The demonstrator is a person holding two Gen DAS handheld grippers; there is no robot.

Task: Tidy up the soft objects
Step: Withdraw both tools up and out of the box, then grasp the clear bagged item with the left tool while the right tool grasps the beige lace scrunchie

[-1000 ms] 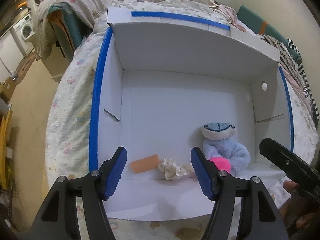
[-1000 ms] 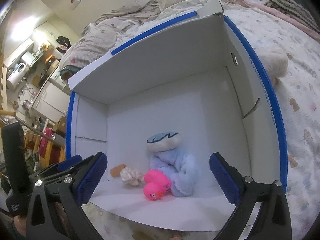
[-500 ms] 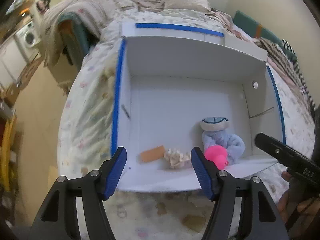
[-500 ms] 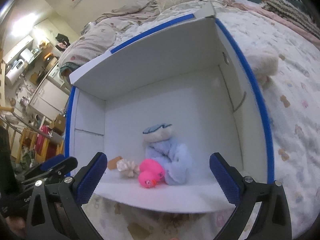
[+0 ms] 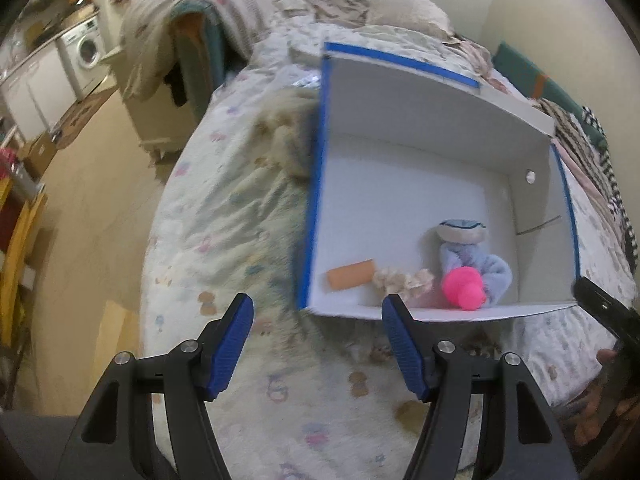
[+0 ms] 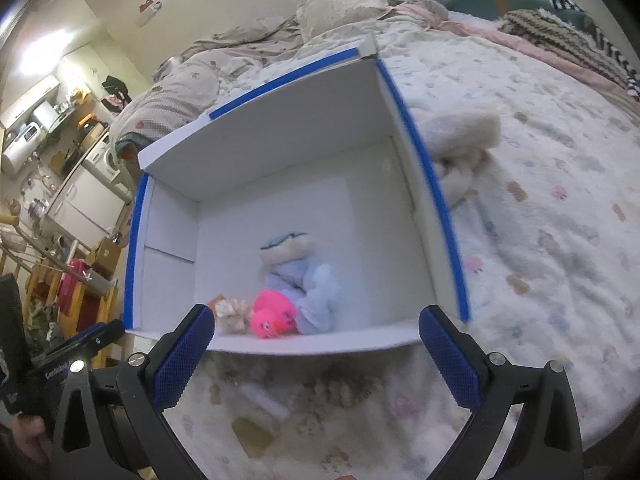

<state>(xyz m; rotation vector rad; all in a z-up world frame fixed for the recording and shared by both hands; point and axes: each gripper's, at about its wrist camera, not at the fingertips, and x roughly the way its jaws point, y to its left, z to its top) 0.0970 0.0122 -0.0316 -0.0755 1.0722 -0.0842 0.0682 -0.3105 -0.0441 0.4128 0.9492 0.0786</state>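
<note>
A white box with blue edges (image 5: 400,184) (image 6: 280,160) lies on the bed. Inside near its front wall lie a pale blue plush toy (image 5: 476,256) (image 6: 304,280), a pink rubber duck (image 5: 462,284) (image 6: 274,314), a cream scrunchie (image 5: 400,280) (image 6: 234,312) and an orange sponge (image 5: 351,275). My left gripper (image 5: 316,350) is open and empty, in front of the box's left front corner. My right gripper (image 6: 316,358) is open and empty, just before the box's front wall. A cream fluffy plush (image 6: 460,136) (image 5: 288,132) lies on the bedspread beside the box.
The box sits on a patterned bedspread (image 5: 224,220) (image 6: 540,220). Crumpled blankets and a pillow (image 6: 340,8) lie behind the box. The bed's left edge drops to the floor (image 5: 92,200). A small tan item (image 6: 252,436) lies on the bedspread near my right gripper.
Both grippers have pulled back from the box; the left has also shifted left. Both stayed open and empty. The things in the box have not moved.
</note>
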